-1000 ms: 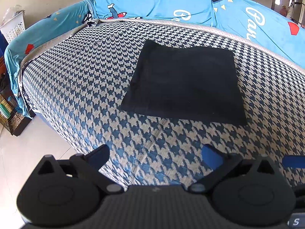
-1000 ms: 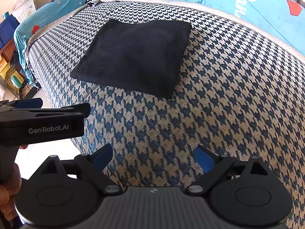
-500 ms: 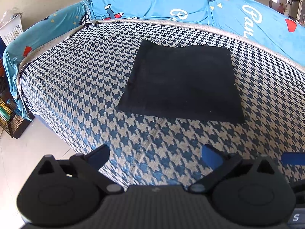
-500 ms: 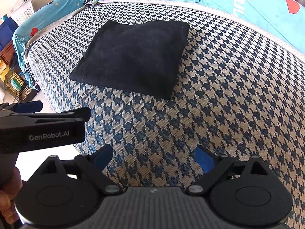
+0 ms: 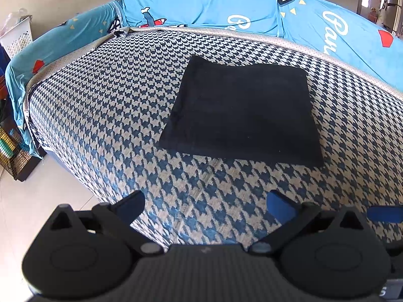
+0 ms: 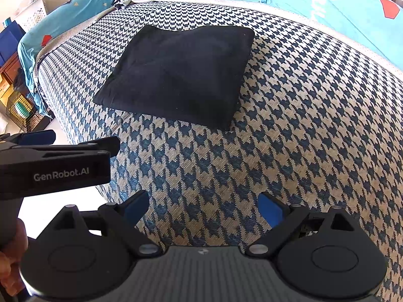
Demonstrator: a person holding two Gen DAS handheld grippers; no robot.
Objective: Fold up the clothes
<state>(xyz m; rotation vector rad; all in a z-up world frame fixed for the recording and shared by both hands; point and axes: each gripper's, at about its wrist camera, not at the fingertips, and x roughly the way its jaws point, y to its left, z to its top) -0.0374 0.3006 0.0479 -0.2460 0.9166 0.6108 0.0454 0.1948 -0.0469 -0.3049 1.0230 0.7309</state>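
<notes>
A folded black garment (image 5: 241, 110) is lying flat as a roughly square bundle on a bed covered by a houndstooth cover (image 5: 105, 115) in navy and beige. The garment is sitting toward the far half of the cover, well apart from both tools.

The left tongs (image 5: 205, 207) are hovering above the near edge of the bed, released, with the two blue-padded fingers spread wide and nothing between them. The right tongs (image 6: 202, 207) are likewise hanging released over the near part of the cover, fingers spread, gripping nothing. In the right wrist view the left tongs (image 6: 83, 141) are appearing from the side at the left margin; the body is carrying the white lettering "GenRobot.AI", and part of a hand (image 6: 12, 259) is wrapping the handle below it.

Behind the houndstooth cover a light blue sheet (image 5: 201, 5) is draping the far and left sides of the bed. It is bearing white cursive lettering that is only partly readable: "Pa" at the right, and a cut-off fragment near the centre that cannot be made out. The sheet is also showing white stars, small yellow triangles, red shapes and a cartoon figure.

At the far left of the left wrist view a white perforated basket (image 5: 16, 37) is standing by the wall, and a wire cage (image 5: 12, 153) is resting on the pale floor (image 5: 37, 201) beside the bed.
</notes>
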